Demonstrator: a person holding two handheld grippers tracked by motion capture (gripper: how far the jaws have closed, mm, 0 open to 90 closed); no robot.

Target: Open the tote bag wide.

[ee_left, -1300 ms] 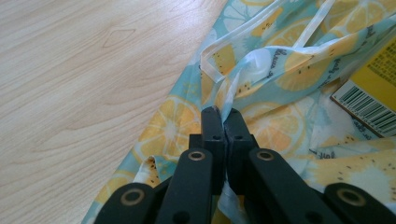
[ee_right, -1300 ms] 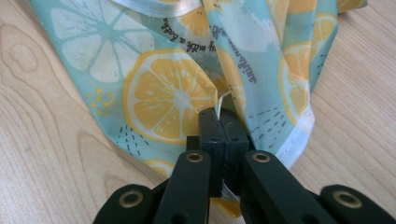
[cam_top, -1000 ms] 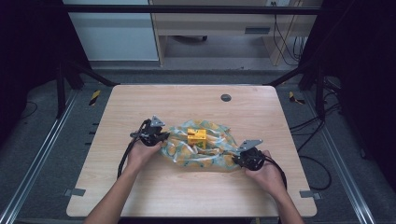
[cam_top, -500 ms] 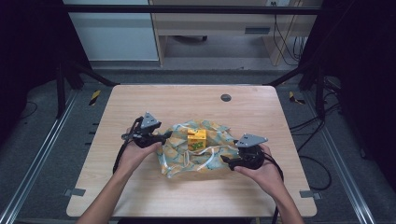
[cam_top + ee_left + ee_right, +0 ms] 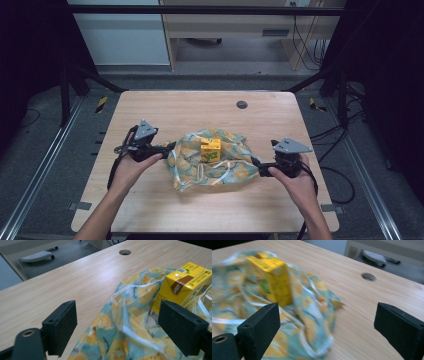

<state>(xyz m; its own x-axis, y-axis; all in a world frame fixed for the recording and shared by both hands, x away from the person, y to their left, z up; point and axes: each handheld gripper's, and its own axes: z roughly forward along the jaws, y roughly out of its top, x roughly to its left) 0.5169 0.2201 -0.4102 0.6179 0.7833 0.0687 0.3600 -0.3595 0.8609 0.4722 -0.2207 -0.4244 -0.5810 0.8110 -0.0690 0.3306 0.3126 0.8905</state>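
A teal cloth bag with a lemon print lies crumpled in the middle of the wooden table. A yellow drink carton stands upright on it. My left gripper hovers at the bag's left edge, and its jaws have just been opening. They stand wide apart around, with the bag's fabric loose below them and the carton beyond. At the bag's right edge my right gripper has also just been opening. Around its pads press on nothing, and the bag and carton lie ahead, blurred.
A round cable hole sits in the table's far middle. Dark frame posts and cables stand beyond the table's left and right edges. Bare wood lies in front of the bag and behind it.
Both grippers let go of the bag's edges and opened. Both hands rose and drew slightly outward. The bag settled slack around the carton.
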